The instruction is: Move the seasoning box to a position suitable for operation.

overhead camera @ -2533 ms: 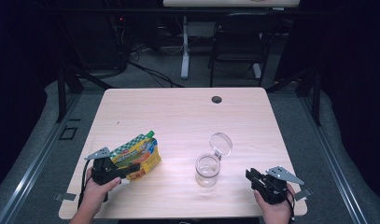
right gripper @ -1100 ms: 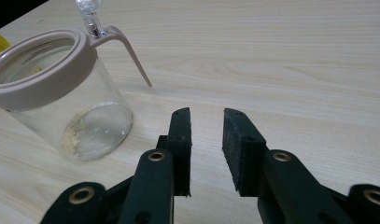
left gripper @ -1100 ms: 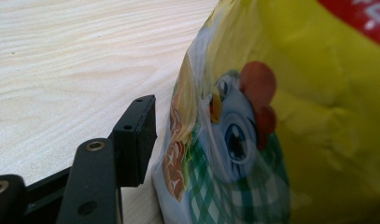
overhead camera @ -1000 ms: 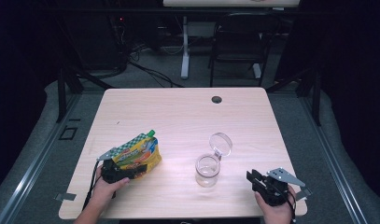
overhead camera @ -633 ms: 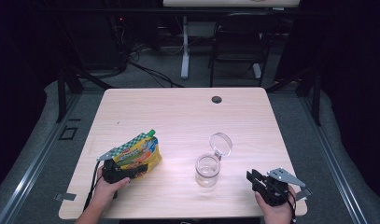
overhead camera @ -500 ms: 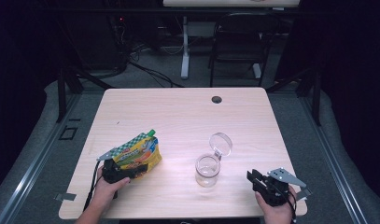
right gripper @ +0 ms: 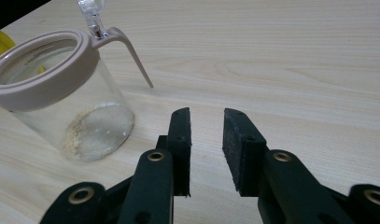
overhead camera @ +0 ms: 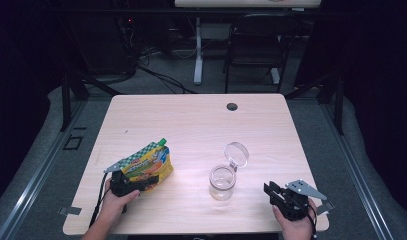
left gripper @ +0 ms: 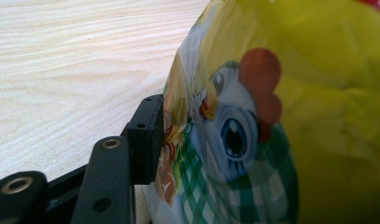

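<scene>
The pouch (overhead camera: pixel 148 165) lies near the table's (overhead camera: pixel 191 120) left front edge, its long axis slanting so the green cap points up and to the right, away from the person. It is yellow with a green-checked band and a cartoon chicken. The left tongs (overhead camera: pixel 136 184) have just been closing on its lower end, one pad touching the foil. The right tongs (right gripper: pixel 206 140) rest released beside a clear jar (overhead camera: pixel 222 181), its lid flipped up, holding only some crumbs.
</scene>
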Demonstrator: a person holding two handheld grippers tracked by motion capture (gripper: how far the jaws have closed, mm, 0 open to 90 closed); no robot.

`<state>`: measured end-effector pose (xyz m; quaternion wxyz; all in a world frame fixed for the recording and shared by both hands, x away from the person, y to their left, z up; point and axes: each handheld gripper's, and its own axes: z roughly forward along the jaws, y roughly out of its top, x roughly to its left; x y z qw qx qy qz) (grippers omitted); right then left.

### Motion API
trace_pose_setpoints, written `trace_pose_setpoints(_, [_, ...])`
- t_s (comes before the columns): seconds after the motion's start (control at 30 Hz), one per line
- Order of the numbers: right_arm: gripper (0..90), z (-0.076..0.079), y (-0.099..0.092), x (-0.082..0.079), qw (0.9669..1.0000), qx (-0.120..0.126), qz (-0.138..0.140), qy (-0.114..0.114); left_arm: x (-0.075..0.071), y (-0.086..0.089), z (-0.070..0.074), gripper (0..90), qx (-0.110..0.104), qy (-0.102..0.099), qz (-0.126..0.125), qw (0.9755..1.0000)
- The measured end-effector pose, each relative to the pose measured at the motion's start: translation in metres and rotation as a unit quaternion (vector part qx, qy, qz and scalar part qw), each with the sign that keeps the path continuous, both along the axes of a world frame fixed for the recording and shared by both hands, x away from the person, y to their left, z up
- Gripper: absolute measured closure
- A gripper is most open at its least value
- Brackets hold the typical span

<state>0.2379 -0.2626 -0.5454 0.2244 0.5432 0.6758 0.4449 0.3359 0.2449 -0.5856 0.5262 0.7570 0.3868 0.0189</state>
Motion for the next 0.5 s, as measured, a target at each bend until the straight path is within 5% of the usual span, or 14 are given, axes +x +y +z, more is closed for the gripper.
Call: trace_pose_setpoints(0.5, [72.5, -0.0008, 0.0001, 0.0008, 1.0000, -0.002, -0.001, 0.004, -0.0028, -0.0017, 0.0005, 56.4, 0.015, -0.029, -0.001, 0.9995])
